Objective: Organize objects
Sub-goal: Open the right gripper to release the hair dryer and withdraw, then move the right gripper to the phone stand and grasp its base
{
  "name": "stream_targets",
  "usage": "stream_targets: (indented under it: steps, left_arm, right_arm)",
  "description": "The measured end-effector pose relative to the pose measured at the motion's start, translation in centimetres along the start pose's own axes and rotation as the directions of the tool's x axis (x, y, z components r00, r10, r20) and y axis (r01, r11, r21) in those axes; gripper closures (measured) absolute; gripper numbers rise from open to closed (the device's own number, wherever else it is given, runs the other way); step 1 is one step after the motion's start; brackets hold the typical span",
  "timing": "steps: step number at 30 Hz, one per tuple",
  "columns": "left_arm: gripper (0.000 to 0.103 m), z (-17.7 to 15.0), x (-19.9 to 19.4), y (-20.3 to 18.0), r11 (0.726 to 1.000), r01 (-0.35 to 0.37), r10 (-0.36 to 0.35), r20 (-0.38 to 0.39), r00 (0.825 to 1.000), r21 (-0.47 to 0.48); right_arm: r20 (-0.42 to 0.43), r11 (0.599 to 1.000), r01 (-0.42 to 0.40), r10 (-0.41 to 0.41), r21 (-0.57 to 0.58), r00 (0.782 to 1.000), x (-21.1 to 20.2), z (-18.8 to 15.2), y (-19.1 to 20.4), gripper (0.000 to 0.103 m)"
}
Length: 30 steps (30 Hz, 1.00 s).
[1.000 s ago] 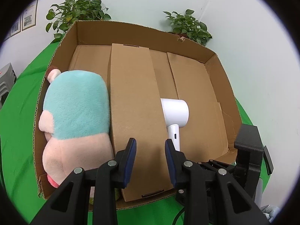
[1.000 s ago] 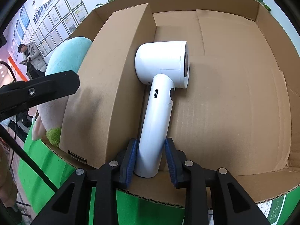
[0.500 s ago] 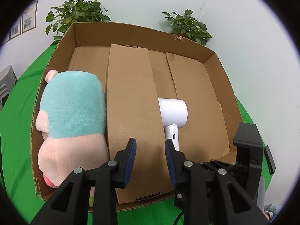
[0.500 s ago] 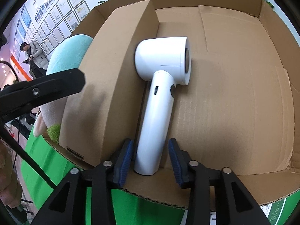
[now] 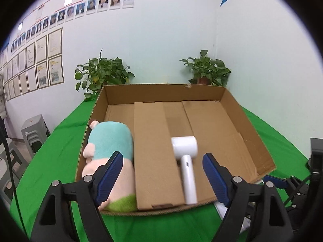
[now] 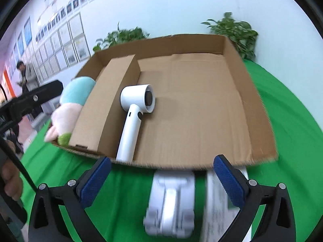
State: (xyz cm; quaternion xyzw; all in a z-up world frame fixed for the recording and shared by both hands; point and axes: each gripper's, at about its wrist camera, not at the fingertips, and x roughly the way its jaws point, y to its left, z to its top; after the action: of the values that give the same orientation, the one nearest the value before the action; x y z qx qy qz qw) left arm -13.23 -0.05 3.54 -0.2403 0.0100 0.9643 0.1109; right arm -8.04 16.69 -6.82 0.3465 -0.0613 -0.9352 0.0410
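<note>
We see framed papers [image 5: 46, 60] on the left wall, green cloth [image 5: 60, 141] under the cardboard box [image 5: 248, 141] holding plush toy [image 5: 109, 141] and hair dryer [image 5: 184, 155]; left gripper [image 5: 162, 176] and right gripper [image 6: 159, 178] both gape wide, empty.

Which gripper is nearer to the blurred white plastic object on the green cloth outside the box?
Right. The right gripper hangs open directly over the white plastic object, framing it. The left gripper, also open, sits in front of the cardboard box, off to the object's left.
</note>
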Motion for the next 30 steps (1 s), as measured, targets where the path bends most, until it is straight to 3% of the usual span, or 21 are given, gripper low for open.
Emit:
stream_targets:
  steps: [8, 23, 25, 27, 30]
  left_arm:
    - [0.022, -1.6, -1.3, -2.2, 1.000, 0.024, -0.024, -0.009, 1.000, 0.018]
    - [0.022, -3.5, -1.0, -3.0, 0.997, 0.081, -0.082, -0.058, 0.995, -0.019]
    - [0.022, -4.1, -0.8, -2.9, 0.995, 0.099, -0.100, -0.076, 0.992, -0.018]
    - [0.022, -5.2, -0.4, -2.6, 0.987, 0.156, -0.158, -0.103, 0.982, -0.026]
    - [0.022, -7.3, 1.1, -1.2, 0.968, 0.235, -0.249, -0.193, 0.949, -0.091]
  right_arm:
    - [0.076, 1.000, 0.018, -0.018, 0.006, 0.997, -8.3, -4.7, -3.8, 0.000]
    - [0.063, 1.000, -0.007, 0.008, -0.024, 0.998, -9.2, -6.3, -3.6, 0.001]
    - [0.059, 0.999, -0.030, 0.032, -0.027, 0.998, -9.5, -6.8, -3.6, 0.001]
    - [0.059, 0.993, -0.114, 0.115, -0.025, 0.992, -10.0, -7.8, -3.6, 0.001]
    - [0.009, 0.974, -0.220, 0.221, -0.052, 0.975, -9.7, -9.5, -3.1, 0.002]
